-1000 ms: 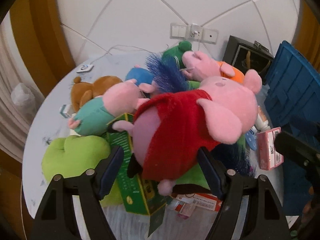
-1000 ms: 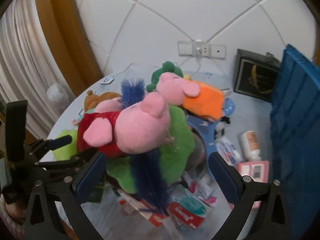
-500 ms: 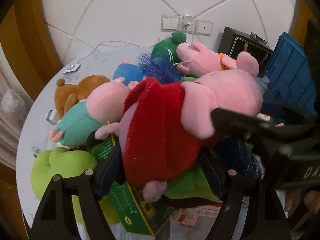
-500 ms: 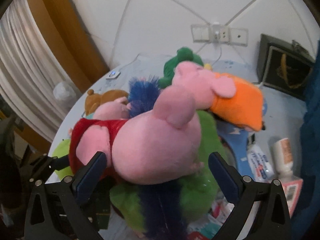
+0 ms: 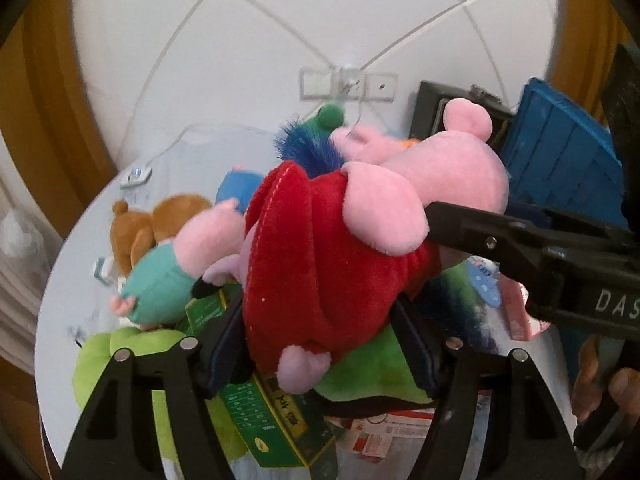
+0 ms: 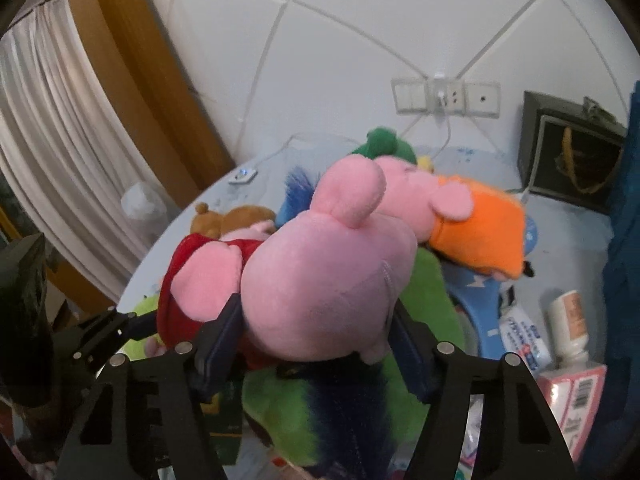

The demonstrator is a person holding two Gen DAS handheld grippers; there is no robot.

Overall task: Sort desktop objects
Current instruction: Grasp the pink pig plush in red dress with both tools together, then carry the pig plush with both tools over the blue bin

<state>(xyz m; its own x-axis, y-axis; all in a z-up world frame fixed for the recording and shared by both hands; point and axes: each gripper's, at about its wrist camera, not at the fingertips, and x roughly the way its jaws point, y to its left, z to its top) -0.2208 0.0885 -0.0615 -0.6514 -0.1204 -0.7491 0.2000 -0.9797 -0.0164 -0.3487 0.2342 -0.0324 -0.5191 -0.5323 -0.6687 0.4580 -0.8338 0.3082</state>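
Note:
A pink pig plush in a red dress (image 5: pixel 328 256) is held up over a pile of toys on the round white table (image 5: pixel 80 248). My left gripper (image 5: pixel 320 344) is shut on its red body. My right gripper (image 6: pixel 316 336) is shut on its pink head (image 6: pixel 320 280); the right gripper's finger also shows in the left wrist view (image 5: pixel 480 228), reaching in from the right against the head.
Under the pig lie a pig in teal (image 5: pixel 160 280), a brown bear (image 5: pixel 160 216), a pig in orange (image 6: pixel 472 224), green plush (image 6: pixel 424 312), a green box (image 5: pixel 272 420). A blue crate (image 5: pixel 568 160) stands right. Bottle (image 6: pixel 568 324), tube and pink box (image 6: pixel 576 404) lie by it.
My right gripper has moved in from the right and closed on the pig's head. My left gripper still holds the red body, lifted slightly and tilted.

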